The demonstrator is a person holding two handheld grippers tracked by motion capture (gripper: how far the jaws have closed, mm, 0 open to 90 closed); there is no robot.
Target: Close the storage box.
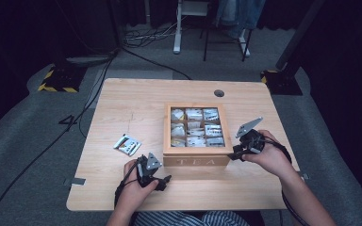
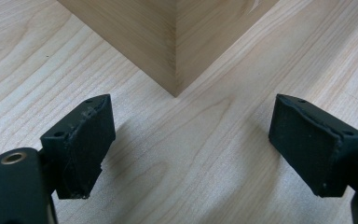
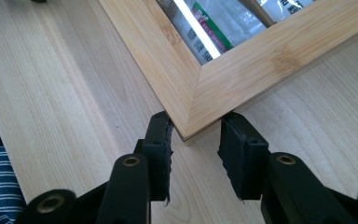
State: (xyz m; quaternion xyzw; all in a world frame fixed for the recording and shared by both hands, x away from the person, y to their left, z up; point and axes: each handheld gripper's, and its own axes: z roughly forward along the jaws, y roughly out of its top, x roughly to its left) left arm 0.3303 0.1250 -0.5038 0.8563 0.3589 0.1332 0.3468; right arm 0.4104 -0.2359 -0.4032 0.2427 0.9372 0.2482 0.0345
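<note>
A wooden tea box (image 1: 196, 160) sits right of centre on the light wood table (image 1: 122, 108), its front face lettered "TEA" toward the person. It is square, of pale honey-coloured wood, with a broad flat frame around a clear window in the lid. Through that window the high view shows a grid of compartments packed with white and silvery tea sachets; the right gripper view shows one packet with a green and red label under the pane. The lid lies closed, its mitred corner seam plain in the right gripper view. The right gripper (image 3: 196, 140) is at the box's front right corner, the lid corner between its two black pads; the pads stand just beside the wood, and whether they press it I cannot tell. The left gripper (image 2: 191, 147) rests low on the table before the box's front left corner, its jaws spread wide and holding nothing. A loose foil sachet (image 1: 127, 144) lies on the table left of the box, well apart from it.
</note>
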